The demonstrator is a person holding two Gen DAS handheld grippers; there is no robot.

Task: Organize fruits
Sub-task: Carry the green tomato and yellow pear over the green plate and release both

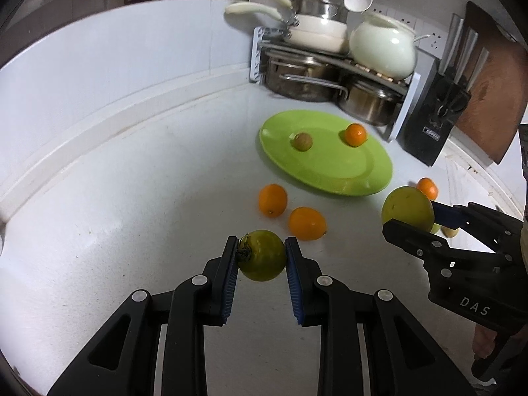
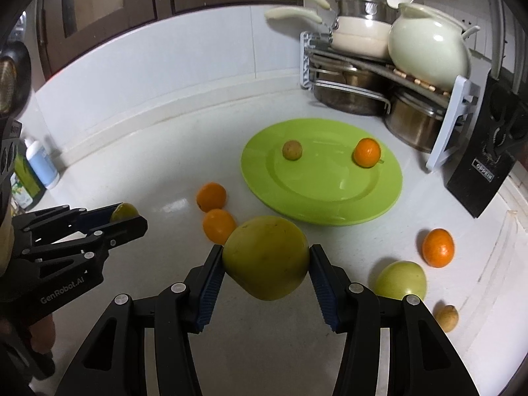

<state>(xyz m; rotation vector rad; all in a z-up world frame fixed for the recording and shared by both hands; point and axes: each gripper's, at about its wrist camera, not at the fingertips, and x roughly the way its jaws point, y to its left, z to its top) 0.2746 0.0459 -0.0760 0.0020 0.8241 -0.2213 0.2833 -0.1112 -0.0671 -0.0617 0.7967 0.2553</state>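
Both grippers tilt down over the worktop [image 2: 165, 171], plate [image 2: 330, 211] at twelve o'clock. Left fingers [image 1: 262, 257] clamp a small green fruit [image 1: 264, 255]; right fingers [image 2: 266, 260] pinch a larger one [image 2: 267, 257].

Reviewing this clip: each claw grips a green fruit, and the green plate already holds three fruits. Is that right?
Not quite. The green plate holds two fruits, not three: a small brownish fruit and an orange, as the right wrist view shows. The rest stands: the left claw grips a small green fruit and the right claw grips a larger green fruit.
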